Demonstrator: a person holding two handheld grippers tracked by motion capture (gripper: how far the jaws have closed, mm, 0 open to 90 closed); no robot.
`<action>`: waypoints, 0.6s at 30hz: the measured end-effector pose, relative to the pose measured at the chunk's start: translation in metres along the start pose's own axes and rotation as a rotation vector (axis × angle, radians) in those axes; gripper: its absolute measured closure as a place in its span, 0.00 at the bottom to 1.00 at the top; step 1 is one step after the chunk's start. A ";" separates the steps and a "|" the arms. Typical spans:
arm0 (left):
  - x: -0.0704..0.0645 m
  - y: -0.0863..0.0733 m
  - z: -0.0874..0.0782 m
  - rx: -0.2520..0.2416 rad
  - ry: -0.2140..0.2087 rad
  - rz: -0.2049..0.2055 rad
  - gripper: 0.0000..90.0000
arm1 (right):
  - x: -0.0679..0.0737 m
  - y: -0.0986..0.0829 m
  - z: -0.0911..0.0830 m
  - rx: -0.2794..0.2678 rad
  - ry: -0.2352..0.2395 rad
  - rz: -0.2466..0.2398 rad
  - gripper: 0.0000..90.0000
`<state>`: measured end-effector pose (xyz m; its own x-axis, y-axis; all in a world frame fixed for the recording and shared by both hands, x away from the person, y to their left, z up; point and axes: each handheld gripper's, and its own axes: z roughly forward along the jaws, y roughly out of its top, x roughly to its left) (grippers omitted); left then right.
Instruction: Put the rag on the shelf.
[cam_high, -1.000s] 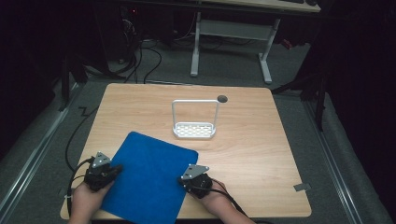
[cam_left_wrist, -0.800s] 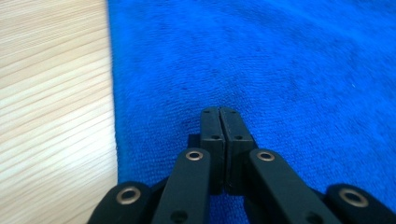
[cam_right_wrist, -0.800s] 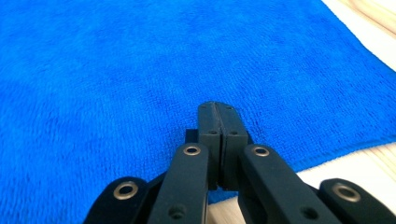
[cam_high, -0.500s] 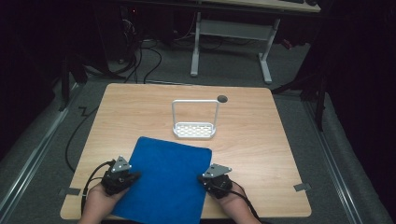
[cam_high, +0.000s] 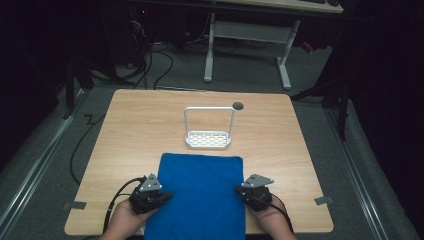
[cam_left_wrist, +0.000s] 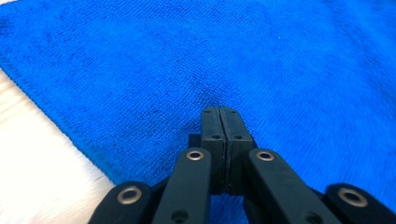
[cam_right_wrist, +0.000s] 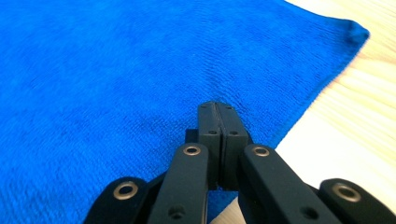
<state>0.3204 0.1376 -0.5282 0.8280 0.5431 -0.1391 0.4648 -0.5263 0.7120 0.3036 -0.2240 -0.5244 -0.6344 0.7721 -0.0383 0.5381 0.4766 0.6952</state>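
Wooden table (cam_high: 280, 145); I keep left claw (cam_high: 159, 196), right claw (cam_high: 242, 192) pinched tight on towel (cam_high: 202, 195) edges, level, towel taut between.

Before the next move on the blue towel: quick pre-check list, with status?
1. Left gripper jaws closed: ok, pads pressed together over the blue towel.
2. Right gripper jaws closed: ok, same stance near the towel's right edge.
3. Cloth actually pinched between either pair of jaws: cannot tell, no fold shows between the pads.
4. Towel flat: ok, no wrinkles or bunching in the high view.
5. Towel fully on the table: not ok, its near edge runs past the table's front edge.
6. White rack clear of the towel: ok, a strip of bare wood lies between them.
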 end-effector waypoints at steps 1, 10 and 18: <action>-0.002 0.001 0.002 -0.003 -0.011 0.001 1.00 | -0.004 -0.003 -0.002 -0.001 -0.006 0.012 1.00; -0.013 0.010 0.016 -0.027 0.012 0.042 0.98 | -0.021 -0.009 -0.006 -0.012 -0.074 0.052 1.00; -0.008 0.009 0.018 -0.059 0.042 0.020 0.97 | -0.027 -0.004 0.001 -0.028 -0.079 0.056 1.00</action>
<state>0.3234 0.1172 -0.5331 0.8223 0.5607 -0.0967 0.4284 -0.4983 0.7538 0.3188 -0.2464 -0.5272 -0.5573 0.8285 -0.0541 0.5552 0.4203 0.7177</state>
